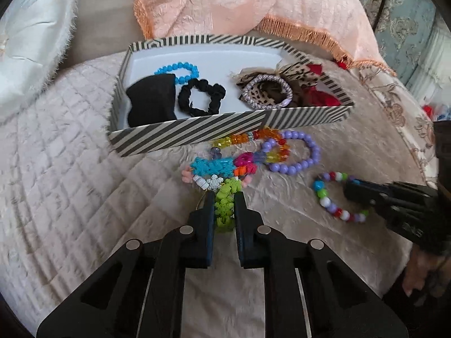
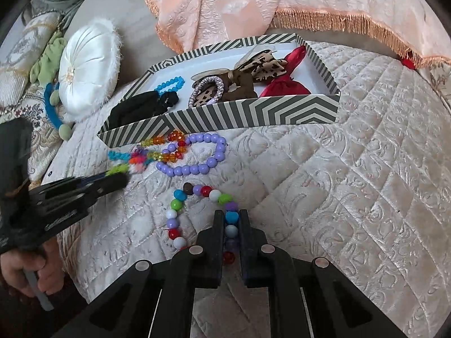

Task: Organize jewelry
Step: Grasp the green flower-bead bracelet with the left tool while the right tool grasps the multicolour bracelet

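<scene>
My left gripper [image 1: 224, 195] is shut on the green end of a colourful charm bracelet [image 1: 222, 169] lying on the quilt in front of the striped box [image 1: 183, 135]. My right gripper [image 2: 231, 214] is shut on a multicolour bead bracelet [image 2: 176, 197], which also shows in the left wrist view [image 1: 327, 197]. A purple bead bracelet [image 2: 197, 155] and an orange-yellow crystal bracelet [image 2: 169, 139] lie between the grippers and the box. The box holds a blue bead bracelet [image 1: 177, 69], black scrunchie [image 1: 201, 97], black cloth [image 1: 152, 100], leopard bows [image 1: 282, 81] and red fabric [image 2: 284, 84].
A white round pillow [image 2: 87, 70] lies left of the box. A peach fringed cloth [image 2: 253, 8] hangs behind it. A blue headband [image 2: 50, 107] and green fabric [image 2: 48, 62] lie at far left. The quilted bedspread [image 2: 352, 155] stretches to the right.
</scene>
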Action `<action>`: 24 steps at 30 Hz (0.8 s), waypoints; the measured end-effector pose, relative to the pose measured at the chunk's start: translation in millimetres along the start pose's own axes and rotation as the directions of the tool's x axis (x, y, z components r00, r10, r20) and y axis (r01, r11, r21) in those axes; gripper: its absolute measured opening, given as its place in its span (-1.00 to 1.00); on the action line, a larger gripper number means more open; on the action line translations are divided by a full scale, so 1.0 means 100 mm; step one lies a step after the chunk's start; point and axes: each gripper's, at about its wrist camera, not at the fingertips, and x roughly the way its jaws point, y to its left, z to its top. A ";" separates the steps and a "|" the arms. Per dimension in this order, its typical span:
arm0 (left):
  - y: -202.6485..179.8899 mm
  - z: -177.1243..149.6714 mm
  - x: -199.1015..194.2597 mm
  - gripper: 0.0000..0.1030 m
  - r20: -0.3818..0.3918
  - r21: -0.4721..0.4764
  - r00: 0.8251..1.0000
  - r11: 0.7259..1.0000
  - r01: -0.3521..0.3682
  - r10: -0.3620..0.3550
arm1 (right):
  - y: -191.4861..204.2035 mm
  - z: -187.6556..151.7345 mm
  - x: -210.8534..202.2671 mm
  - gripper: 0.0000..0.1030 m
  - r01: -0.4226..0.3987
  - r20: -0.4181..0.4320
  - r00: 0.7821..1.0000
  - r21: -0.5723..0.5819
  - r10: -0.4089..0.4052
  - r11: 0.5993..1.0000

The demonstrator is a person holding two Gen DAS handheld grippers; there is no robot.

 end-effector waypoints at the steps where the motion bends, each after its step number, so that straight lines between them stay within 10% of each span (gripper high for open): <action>1: 0.01 -0.02 -0.05 -0.77 0.003 -0.011 1.000 1.000 0.007 -0.007 | 0.00 0.00 0.00 -0.83 -0.002 0.000 1.000 0.001 0.002 1.000; 11: 0.10 -0.10 -0.32 -0.77 0.047 -0.058 0.998 0.998 0.034 -0.031 | 0.12 -0.06 0.05 -0.51 0.012 0.004 1.000 -0.083 -0.011 0.996; 24: 0.22 -0.04 -0.35 -0.77 0.113 -0.127 0.993 0.992 -0.003 0.018 | 0.23 -0.01 -0.25 -0.83 0.033 0.160 0.987 -0.136 -0.011 0.990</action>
